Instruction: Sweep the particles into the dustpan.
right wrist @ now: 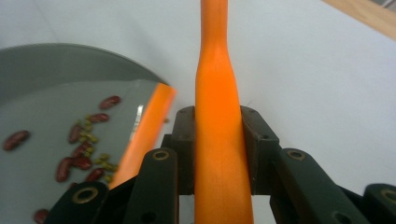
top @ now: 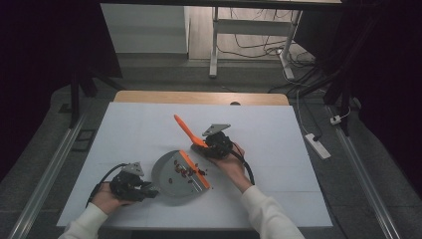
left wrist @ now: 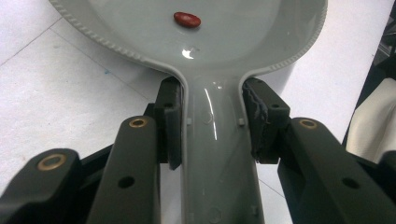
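Observation:
A grey dustpan [top: 169, 172] with an orange front lip [top: 195, 170] lies on the white table and holds several red beans [top: 181, 171] and small green ones. My left gripper [top: 137, 188] is shut on the dustpan's grey handle [left wrist: 217, 158]; both pads [left wrist: 170, 123] press its sides, and one red bean [left wrist: 187, 19] lies in the pan [left wrist: 243, 32]. My right gripper [top: 215, 144] is shut on the orange handle [right wrist: 217, 107] of a tool [top: 185, 128] that slants up and to the left. In the right gripper view the beans [right wrist: 84, 149] lie beside the lip [right wrist: 147, 130].
The white table cover [top: 273, 149] leaves bare room all around the dustpan. A wooden table edge [top: 199, 97] runs along the back. On the floor to the right lie a power strip [top: 317, 145] and cables. A desk frame [top: 214, 45] stands behind the table.

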Motion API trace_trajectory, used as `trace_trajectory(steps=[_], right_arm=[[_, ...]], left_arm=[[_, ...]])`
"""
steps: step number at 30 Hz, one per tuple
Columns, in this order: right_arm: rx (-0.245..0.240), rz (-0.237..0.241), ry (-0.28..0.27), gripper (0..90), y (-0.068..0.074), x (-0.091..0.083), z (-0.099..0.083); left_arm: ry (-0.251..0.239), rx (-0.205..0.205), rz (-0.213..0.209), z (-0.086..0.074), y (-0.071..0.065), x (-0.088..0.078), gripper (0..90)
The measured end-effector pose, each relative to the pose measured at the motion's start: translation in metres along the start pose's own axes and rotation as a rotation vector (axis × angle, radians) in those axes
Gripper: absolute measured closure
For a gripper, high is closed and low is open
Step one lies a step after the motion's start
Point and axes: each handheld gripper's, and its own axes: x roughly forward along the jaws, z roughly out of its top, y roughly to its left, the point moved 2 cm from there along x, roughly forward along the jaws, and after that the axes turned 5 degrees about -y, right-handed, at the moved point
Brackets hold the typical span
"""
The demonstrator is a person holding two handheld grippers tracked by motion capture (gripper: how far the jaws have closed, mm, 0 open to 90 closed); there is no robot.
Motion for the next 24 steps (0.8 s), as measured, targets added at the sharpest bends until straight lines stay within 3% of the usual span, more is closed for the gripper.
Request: trace_trajectory(steps=[7, 9, 11, 13, 14, 18, 24], right_arm=[[-0.096, 0.026, 0.031, 69.8, 0.023, 0.005, 0.007], [-0.07, 0.087, 0.024, 69.9, 0.028, 0.004, 0.007], [-0.077, 0.108, 0.011, 69.9, 0.032, 0.001, 0.009], [-0.027, 0.182, -0.025, 69.9, 0.032, -0.005, 0.013], [-0.018, 0.188, -0.056, 69.9, 0.031, -0.01, 0.016], [-0.017, 0.136, -0.094, 69.9, 0.026, -0.026, 0.019], [0.016, 0.036, -0.098, 69.9, 0.008, -0.051, 0.009]], left_arm=[[-0.002, -0.002, 0.001, 0.0, 0.0, 0.0, 61.9], [0.0, 0.0, 0.0, 0.0, 0.0, 0.0, 61.8], [-0.001, -0.001, 0.0, 0.0, 0.0, 0.0, 61.9], [0.0, 0.001, -0.002, 0.0, 0.0, 0.0, 61.8], [0.002, 0.003, -0.001, 0.0, 0.0, 0.0, 61.9], [0.001, 0.004, 0.0, -0.001, 0.0, 0.0, 61.9], [-0.004, 0.004, -0.005, -0.003, 0.001, -0.003, 61.9]])
